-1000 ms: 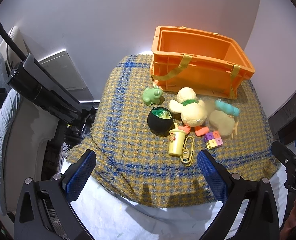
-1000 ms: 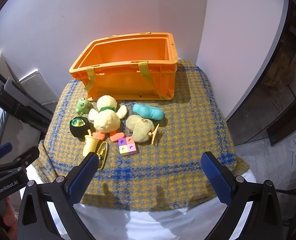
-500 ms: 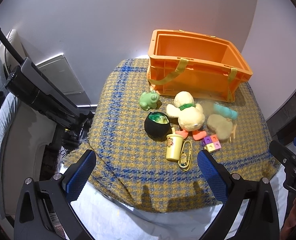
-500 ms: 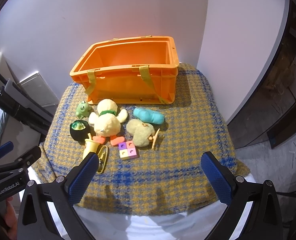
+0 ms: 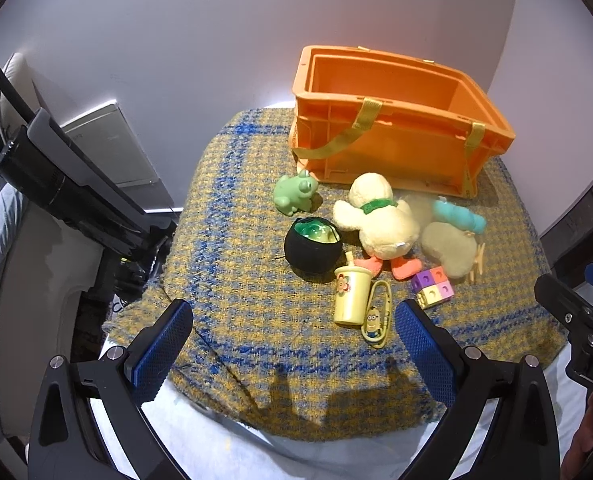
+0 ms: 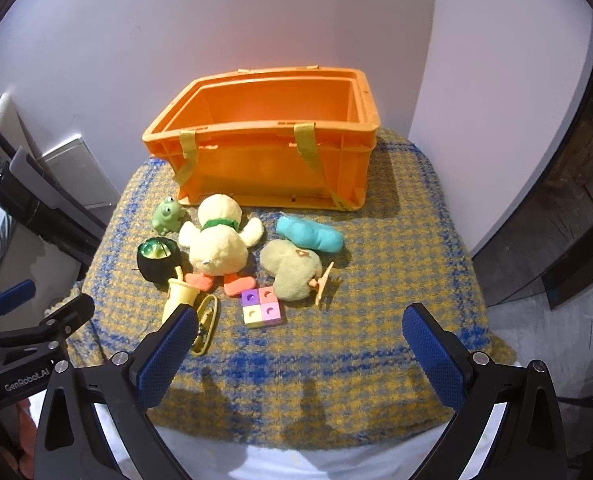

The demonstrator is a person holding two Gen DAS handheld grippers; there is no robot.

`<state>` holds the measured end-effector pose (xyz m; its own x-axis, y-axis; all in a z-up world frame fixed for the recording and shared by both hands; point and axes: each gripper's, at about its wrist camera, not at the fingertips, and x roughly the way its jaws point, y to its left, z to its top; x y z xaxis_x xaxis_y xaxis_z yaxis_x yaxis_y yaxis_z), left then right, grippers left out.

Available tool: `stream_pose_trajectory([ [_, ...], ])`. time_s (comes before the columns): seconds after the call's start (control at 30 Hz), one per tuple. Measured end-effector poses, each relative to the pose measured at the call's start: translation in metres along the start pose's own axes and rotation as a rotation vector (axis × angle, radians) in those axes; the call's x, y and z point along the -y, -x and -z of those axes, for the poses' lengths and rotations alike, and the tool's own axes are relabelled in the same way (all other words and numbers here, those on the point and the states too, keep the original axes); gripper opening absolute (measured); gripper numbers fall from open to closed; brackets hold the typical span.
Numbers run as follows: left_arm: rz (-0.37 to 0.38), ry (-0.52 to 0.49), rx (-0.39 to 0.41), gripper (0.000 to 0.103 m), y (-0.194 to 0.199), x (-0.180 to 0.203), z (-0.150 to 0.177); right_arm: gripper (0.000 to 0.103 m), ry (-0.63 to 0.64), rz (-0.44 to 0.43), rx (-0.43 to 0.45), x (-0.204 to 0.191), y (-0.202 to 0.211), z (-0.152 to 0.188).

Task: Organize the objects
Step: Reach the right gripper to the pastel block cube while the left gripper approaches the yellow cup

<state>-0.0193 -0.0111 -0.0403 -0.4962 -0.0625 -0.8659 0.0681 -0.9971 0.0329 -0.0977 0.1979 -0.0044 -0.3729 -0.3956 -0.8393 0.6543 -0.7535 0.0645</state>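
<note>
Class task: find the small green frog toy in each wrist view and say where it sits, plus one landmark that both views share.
Left wrist view: green frog toy just above centre, left of the plush duck.
Right wrist view: frog left of centre, beside the duck's head.
Shared landmark: the orange crate, directly behind the frog in both.

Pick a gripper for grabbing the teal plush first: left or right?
Right, probably. The teal plush lies on the right of the pile, roughly ahead of the open right gripper. From the left gripper, also open, it sits off to the side behind the duck.
</note>
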Motion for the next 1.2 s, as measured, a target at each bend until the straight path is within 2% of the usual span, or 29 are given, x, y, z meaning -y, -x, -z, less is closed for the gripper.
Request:
stream_pose_trajectory([
  [0.37, -0.021, 0.007, -0.020, 0.103, -0.040, -0.008, 0.009, 0.102, 0.054, -0.012, -0.001, -0.014, -0.038, 0.008],
  [0.5, -0.022, -0.007, -0.023, 0.103, -0.055, -0.007, 0.013, 0.098, 0.074, -0.021, -0.020, -0.020, -0.058, 0.013],
  [0.57, -0.018, -0.010, -0.036, 0.103, -0.063, -0.007, 0.015, 0.095, 0.083, -0.026, -0.032, -0.022, -0.068, 0.016],
  [0.73, -0.017, 0.002, -0.063, 0.103, -0.078, -0.012, 0.021, 0.074, 0.088, -0.058, -0.086, -0.027, -0.093, 0.024],
  [0.97, -0.020, -0.001, -0.083, 0.103, -0.091, -0.010, 0.023, 0.062, 0.085, -0.085, -0.137, -0.029, -0.120, 0.030],
  [1.03, -0.018, -0.004, -0.086, 0.103, -0.094, -0.008, 0.023, 0.055, 0.086, -0.090, -0.149, -0.030, -0.125, 0.030],
  [1.2, -0.015, 0.001, -0.094, 0.103, -0.099, -0.007, 0.022, 0.050, 0.085, -0.103, -0.182, -0.030, -0.138, 0.031],
])
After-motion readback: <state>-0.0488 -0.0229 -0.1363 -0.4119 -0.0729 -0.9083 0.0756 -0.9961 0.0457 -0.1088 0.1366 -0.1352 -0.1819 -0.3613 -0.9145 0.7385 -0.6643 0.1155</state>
